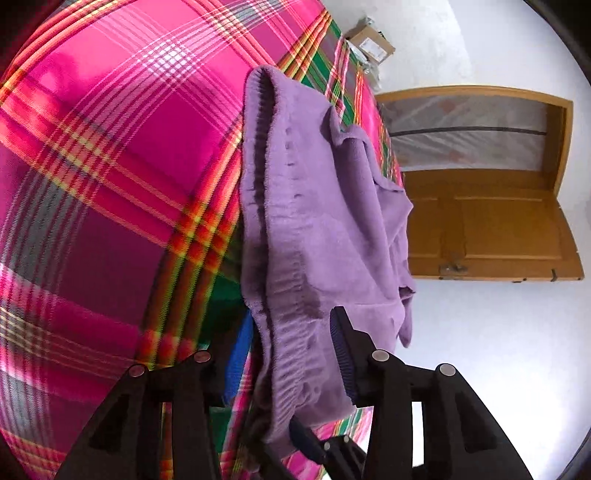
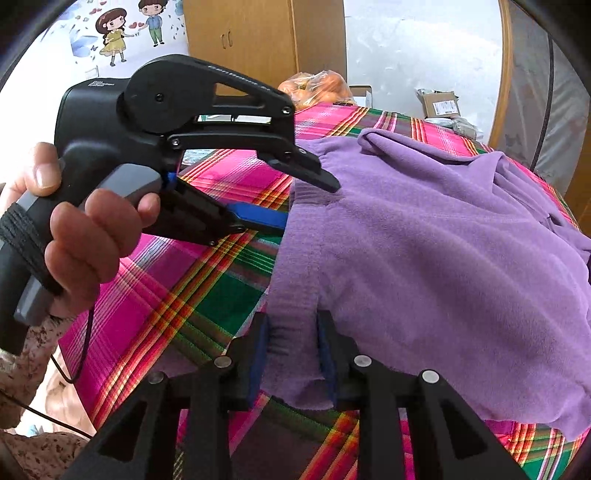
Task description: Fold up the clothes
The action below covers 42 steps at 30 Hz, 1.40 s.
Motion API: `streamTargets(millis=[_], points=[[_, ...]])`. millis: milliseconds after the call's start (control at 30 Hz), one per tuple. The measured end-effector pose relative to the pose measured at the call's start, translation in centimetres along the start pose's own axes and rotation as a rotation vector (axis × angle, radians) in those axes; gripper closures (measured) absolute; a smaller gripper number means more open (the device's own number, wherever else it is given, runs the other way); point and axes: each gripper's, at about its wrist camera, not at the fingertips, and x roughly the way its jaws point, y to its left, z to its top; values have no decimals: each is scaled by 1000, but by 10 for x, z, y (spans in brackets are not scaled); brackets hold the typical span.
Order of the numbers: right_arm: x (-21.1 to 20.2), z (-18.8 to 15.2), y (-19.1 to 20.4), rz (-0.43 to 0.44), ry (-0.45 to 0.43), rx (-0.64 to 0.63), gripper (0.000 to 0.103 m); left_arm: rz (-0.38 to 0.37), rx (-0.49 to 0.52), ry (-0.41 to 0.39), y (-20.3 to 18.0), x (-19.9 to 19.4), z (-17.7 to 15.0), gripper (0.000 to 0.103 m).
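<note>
The purple sweater lies spread on the pink plaid bedcover, its ribbed hem at the edge facing both grippers. The right gripper pinches that hem between its blue pads. Farther along the same hem, the left gripper, held in a hand, stands spread, one finger above the hem edge and one below, not pressing it.

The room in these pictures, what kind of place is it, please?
Probably a bedroom in a home. The purple garment lies on a plaid bedcover, a wooden cupboard stands by the wall with a cartoon wall sticker beside it, and a wooden door is visible.
</note>
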Motion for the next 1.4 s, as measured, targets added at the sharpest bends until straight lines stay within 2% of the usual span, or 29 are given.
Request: streamTargets(millis=[100,133,167,267,467,533,633,833,1033,1233,1400], points=[[-1,-2,-1,10,-8,3,74,11,15,0,-4,2,-7,61],[-3,-3,-1,11,-9,4,73,25,30,11,-6,4,-8,70],[-5,-3,-1,9,-11,4,70,38,47,20,-8,6,-8,86],[-20,-8,-2,-2,-51,-4,65,63,108,24,-13,10,-11,92],[-43,-25,-13,-31,-96,4,65,54,153,-21,-19,-7,-3,94],[-45,-31,-10,-24,-100,-24,65,56,168,-32,-22,-11,0,94],[-43,-33,-2,-64,-116,-88,64,68,166,-40,-16,-18,3,94],[-34,-23,12,-101,-140,-194,64,99,179,-36,-22,-9,16,94],[-17,-15,41,-185,-122,-361,64,142,203,-20,-30,3,31,94],[6,-7,57,-327,-118,-472,64,149,192,1,-31,10,39,94],[21,-4,69,-360,-95,-536,65,146,190,13,-33,15,41,94]])
